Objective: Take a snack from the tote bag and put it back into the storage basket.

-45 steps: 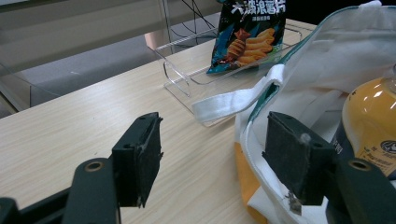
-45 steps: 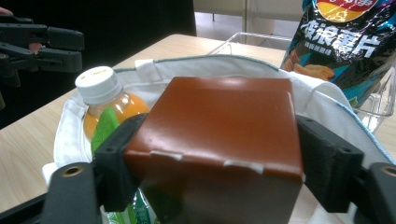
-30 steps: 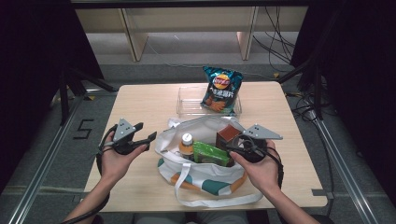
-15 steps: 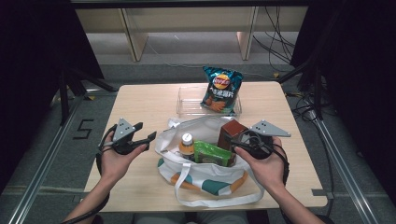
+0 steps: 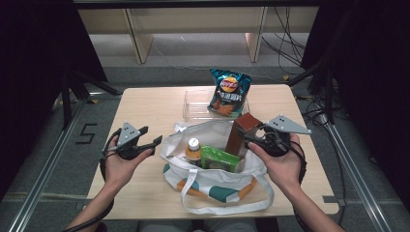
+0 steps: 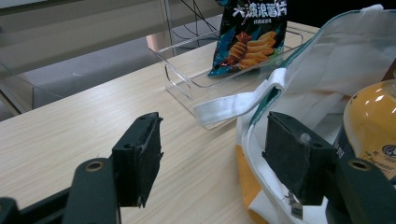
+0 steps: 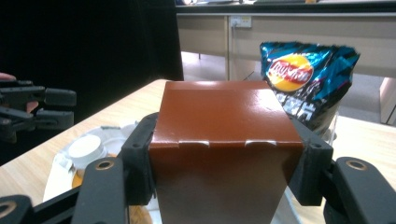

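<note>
Unpacking tote bag (image 5: 212,181): right tongs (image 5: 247,139) clamped on brown carton (image 5: 243,133), lifting out. Left tongs (image 5: 155,141) apart, idle. Next: clear rim, set on table (image 5: 154,106).

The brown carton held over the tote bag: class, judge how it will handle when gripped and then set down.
The brown carton looks stiff: its flat faces hold shape between the right gripper and its jaws. Its glossy skin may slip under light pressure. Tall and narrow in the high view, it would probably tip if stood on the soft tote bag.
</note>
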`<action>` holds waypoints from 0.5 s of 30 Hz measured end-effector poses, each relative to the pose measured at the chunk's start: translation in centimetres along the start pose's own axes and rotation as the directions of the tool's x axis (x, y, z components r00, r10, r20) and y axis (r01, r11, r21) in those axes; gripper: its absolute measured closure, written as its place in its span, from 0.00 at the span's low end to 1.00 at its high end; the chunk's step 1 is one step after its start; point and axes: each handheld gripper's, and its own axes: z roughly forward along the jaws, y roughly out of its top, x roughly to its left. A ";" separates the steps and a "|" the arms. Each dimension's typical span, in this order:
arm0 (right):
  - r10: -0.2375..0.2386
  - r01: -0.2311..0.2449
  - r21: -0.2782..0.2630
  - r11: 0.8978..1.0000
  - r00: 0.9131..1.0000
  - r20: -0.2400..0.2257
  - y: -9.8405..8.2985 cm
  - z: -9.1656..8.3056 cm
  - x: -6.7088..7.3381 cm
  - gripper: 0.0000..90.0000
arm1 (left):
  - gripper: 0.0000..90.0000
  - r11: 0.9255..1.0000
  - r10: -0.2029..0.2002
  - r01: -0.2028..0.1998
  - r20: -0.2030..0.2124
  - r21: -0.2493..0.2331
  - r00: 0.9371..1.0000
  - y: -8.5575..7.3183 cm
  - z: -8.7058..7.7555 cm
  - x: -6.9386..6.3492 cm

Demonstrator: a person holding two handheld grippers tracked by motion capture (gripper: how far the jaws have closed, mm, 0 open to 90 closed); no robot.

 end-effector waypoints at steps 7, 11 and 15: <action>-0.004 0.004 -0.028 1.000 1.000 0.013 1.1 -0.2 -0.3 0.44 | 0.39 1.000 0.001 -0.001 0.000 -0.002 1.000 0.0 0.0 0.0; -0.003 0.004 -0.036 0.999 1.000 0.022 1.6 -0.2 -0.5 0.44 | 0.39 1.000 0.001 -0.001 0.000 -0.002 1.000 0.0 0.0 0.0; 0.022 -0.021 -0.045 0.999 0.999 0.033 1.9 -0.1 -0.7 0.44 | 0.39 1.000 -0.001 0.001 -0.002 -0.003 1.000 0.1 0.0 0.0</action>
